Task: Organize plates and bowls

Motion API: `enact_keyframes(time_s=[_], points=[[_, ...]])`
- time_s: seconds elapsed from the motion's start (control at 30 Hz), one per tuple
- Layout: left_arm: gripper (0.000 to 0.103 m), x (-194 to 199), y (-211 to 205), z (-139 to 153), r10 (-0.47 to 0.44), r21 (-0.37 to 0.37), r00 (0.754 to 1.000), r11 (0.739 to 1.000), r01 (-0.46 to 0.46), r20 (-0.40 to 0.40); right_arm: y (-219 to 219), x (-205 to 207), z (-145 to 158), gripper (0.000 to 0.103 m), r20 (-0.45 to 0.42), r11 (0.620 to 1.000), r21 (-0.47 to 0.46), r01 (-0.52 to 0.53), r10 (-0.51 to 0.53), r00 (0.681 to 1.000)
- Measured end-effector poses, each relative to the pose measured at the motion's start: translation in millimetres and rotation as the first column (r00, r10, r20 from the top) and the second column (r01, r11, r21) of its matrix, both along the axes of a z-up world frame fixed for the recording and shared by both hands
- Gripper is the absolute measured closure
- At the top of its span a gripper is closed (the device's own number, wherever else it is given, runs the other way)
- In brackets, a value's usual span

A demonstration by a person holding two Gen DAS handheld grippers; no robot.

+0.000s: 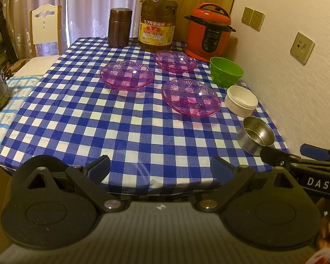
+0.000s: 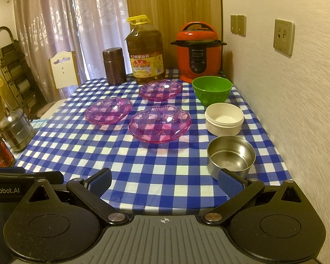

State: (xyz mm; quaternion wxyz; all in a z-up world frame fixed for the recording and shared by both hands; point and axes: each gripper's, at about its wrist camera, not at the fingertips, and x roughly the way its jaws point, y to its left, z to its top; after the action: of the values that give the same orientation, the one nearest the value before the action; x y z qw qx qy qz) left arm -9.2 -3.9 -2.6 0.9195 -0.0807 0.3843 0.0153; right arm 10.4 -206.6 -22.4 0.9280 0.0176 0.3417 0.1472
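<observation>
Three clear purple plates lie apart on the blue checked tablecloth (image 1: 77, 121): a left plate (image 1: 127, 75) (image 2: 108, 110), a far plate (image 1: 175, 61) (image 2: 160, 90) and a near plate (image 1: 191, 97) (image 2: 160, 123). Along the right wall stand a green bowl (image 1: 226, 72) (image 2: 212, 93), a white bowl (image 1: 241, 100) (image 2: 224, 118) and a steel bowl (image 1: 255, 135) (image 2: 231, 156). My left gripper (image 1: 160, 169) is open over the table's near edge and holds nothing. My right gripper (image 2: 165, 181) is also open and empty, its right finger just in front of the steel bowl.
At the table's far end stand a brown canister (image 1: 120, 27), a big oil bottle (image 1: 158, 19) and a red pressure cooker (image 1: 208, 32). A steel tiered container (image 2: 16, 129) and a red-labelled jar (image 2: 1, 151) sit to the left. A white chair (image 1: 45, 28) stands beyond the left side.
</observation>
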Motion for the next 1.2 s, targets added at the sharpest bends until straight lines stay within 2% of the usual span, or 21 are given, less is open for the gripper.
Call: enact_keyframes(time_s=[0.43,0.63,0.87,1.2], points=[[0.007,-0.5,0.2,-1.2,0.002,-0.005,1.0,1.0,-0.002,0.001,0.0,-0.2,-0.6,0.001,0.0,1.0,0.004,0.002,-0.002,1.0],[0.007,9.2,2.4,1.5,0.004,-0.048,1.0,0.999,-0.004,0.016,-4.3,3.6,-1.1,0.001,0.012,0.999,0.026,0.021,-0.021,1.0],[0.007,43.3,11.7,8.4,-0.001,-0.08,0.999,0.997,0.003,0.035,-12.5,27.7,6.9,0.001,0.024,0.997,0.057,0.052,-0.054,0.998],[0.007,111.6,30.0,17.2,0.014,-0.119,0.997,0.993,-0.006,0.073,-4.4,99.7,13.6,0.001,0.004,0.994,0.093,0.05,-0.05,0.999]])
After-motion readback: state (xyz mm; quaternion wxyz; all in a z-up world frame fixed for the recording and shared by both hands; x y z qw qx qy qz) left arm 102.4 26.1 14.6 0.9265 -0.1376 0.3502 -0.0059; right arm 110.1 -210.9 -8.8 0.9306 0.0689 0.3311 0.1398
